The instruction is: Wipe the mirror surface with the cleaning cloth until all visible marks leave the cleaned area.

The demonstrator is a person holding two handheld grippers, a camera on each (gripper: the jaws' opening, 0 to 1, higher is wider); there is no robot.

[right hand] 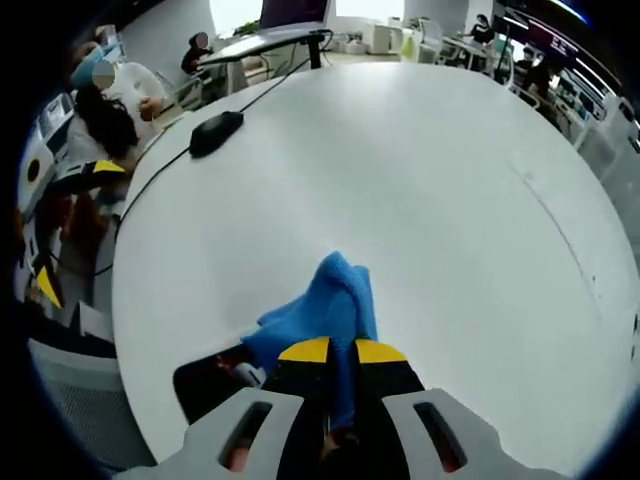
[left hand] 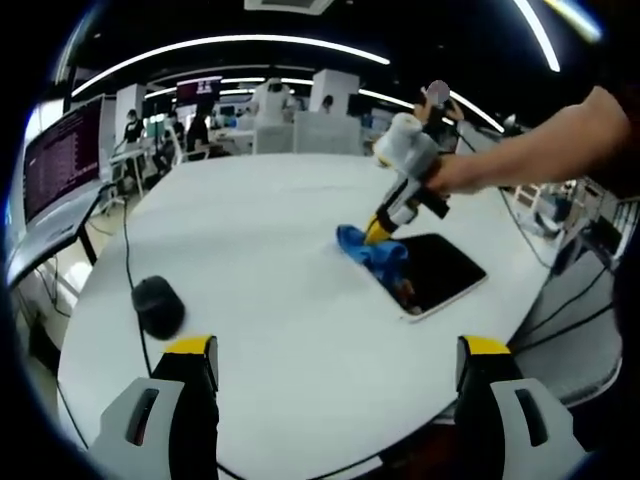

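White table [left hand: 260,250], no legible writing

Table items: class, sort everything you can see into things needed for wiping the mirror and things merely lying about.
Needed for the job:
mirror
blue cloth
right gripper, shut on the cloth

Lying about:
computer mouse and its cable
monitor
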